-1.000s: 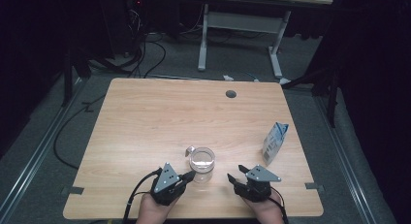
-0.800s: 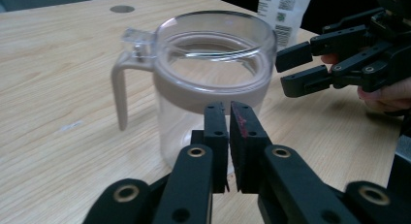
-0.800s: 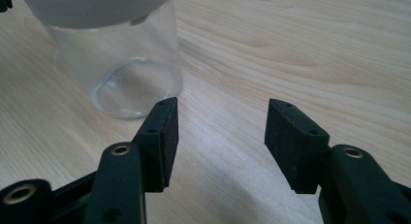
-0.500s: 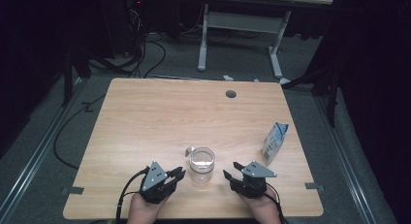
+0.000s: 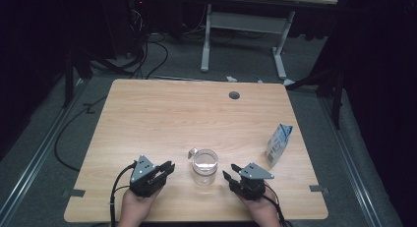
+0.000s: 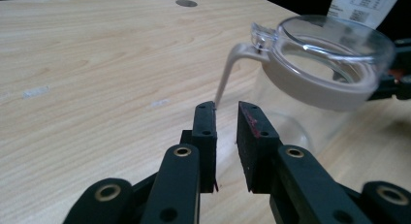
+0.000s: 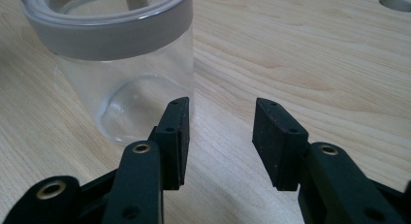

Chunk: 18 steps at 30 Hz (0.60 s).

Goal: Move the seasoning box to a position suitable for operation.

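Glass jar [image 5: 205, 166]: clear cylinder with a grey band at the rim, upright on the pale wood-grain table [image 5: 162, 114]. High view: left gripper [image 5: 166, 169] just left of the jar, right gripper [image 5: 231, 177] just right of it, a blue-white carton [image 5: 279, 145] farther right. Left gripper view: jar's bent grey lever [image 6: 231, 71] just beyond matte black jaws, narrowly parted, empty. Right gripper view: jar's smooth wall [image 7: 127, 83] left of wider-set, empty jaws.
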Each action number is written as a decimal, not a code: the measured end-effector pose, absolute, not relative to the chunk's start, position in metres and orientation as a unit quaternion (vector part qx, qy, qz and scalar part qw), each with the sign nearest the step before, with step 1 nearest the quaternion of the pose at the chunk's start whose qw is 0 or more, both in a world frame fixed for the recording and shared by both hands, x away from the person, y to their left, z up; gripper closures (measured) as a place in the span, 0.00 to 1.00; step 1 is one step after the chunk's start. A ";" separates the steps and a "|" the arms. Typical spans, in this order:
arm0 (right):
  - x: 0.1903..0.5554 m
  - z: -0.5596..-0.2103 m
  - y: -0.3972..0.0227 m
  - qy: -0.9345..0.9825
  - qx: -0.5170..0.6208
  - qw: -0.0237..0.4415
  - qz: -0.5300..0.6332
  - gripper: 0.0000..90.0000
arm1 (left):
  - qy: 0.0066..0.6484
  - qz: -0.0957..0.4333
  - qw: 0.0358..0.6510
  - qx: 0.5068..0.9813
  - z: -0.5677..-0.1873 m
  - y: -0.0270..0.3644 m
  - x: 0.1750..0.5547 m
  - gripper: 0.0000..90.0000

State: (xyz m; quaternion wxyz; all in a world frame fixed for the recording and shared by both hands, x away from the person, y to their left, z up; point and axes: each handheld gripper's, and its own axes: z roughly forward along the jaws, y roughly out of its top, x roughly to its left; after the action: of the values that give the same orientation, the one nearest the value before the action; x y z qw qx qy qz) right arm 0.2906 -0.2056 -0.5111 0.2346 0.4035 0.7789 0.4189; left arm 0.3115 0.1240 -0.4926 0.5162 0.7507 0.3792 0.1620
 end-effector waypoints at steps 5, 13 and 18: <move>0.294 -0.508 -0.203 0.782 0.402 0.224 0.421 0.68 | 0.391 0.163 0.514 0.746 -0.490 0.119 0.321 0.88; 0.300 -0.502 -0.200 0.779 0.400 0.229 0.426 0.72 | 0.382 0.176 0.526 0.739 -0.477 0.110 0.335 0.89; 0.308 -0.496 -0.198 0.779 0.394 0.235 0.428 0.74 | 0.370 0.166 0.544 0.735 -0.473 0.102 0.346 0.88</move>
State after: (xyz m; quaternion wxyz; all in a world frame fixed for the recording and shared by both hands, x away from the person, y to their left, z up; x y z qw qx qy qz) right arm 0.3078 -0.1983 -0.4959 0.2352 0.3941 0.7785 0.4281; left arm 0.3455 0.1025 -0.4734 0.5439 0.7345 0.3703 0.1659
